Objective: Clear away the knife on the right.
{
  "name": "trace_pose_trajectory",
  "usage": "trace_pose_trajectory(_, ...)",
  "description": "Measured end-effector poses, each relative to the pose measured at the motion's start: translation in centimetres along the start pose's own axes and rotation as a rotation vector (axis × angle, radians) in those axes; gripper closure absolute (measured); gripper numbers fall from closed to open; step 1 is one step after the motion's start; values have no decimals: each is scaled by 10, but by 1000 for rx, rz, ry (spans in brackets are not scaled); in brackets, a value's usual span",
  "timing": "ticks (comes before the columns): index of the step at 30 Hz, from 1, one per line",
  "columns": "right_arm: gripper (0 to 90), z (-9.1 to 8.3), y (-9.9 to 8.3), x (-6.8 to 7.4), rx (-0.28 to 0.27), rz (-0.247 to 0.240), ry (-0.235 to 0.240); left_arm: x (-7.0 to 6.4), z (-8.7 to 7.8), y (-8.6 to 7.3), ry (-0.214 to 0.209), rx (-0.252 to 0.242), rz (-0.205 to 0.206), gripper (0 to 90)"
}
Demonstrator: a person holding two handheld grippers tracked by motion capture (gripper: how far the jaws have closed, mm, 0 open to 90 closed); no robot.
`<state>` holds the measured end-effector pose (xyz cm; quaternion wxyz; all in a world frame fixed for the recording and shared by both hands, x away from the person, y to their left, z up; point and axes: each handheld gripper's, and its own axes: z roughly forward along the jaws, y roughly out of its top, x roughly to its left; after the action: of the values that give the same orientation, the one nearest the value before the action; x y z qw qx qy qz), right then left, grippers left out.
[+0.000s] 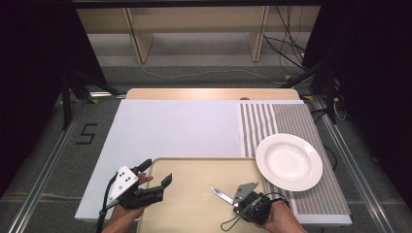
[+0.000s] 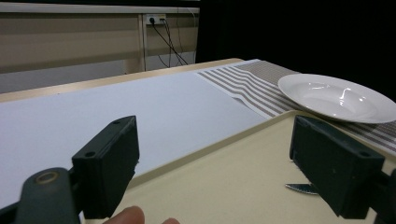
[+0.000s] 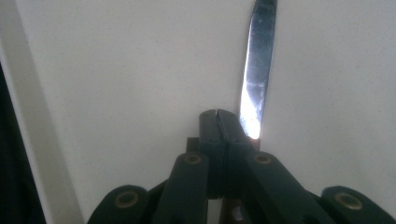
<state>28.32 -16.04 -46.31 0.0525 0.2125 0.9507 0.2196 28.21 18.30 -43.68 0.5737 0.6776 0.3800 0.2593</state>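
Dim, soft overhead light; blurred foreground jaws

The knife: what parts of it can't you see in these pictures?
- Knife handle: in the high view the right tool covers it, so its look stays unknown.
- Knife tip: cut off by the top edge in the right gripper view.
- Most of the blade: hidden behind the left tool's jaw in the left gripper view.

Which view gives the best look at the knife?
The right gripper view: the knife blade fills the frame's height, running up from the shut jaws. The high view shows it small over the tray. The left gripper view catches just its tip beside a jaw.
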Motion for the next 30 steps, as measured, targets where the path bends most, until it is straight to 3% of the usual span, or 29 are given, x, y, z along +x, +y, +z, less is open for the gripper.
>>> trace_pose_trajectory(10, 900, -3, -3, -6, 12, 36, -31, 0, 0, 0, 0, -1, 4, 157)
trace_pose_trajectory(30, 900, -7, -8, -15, 46, 55, -55, 0, -1, 1, 0, -2, 6, 157)
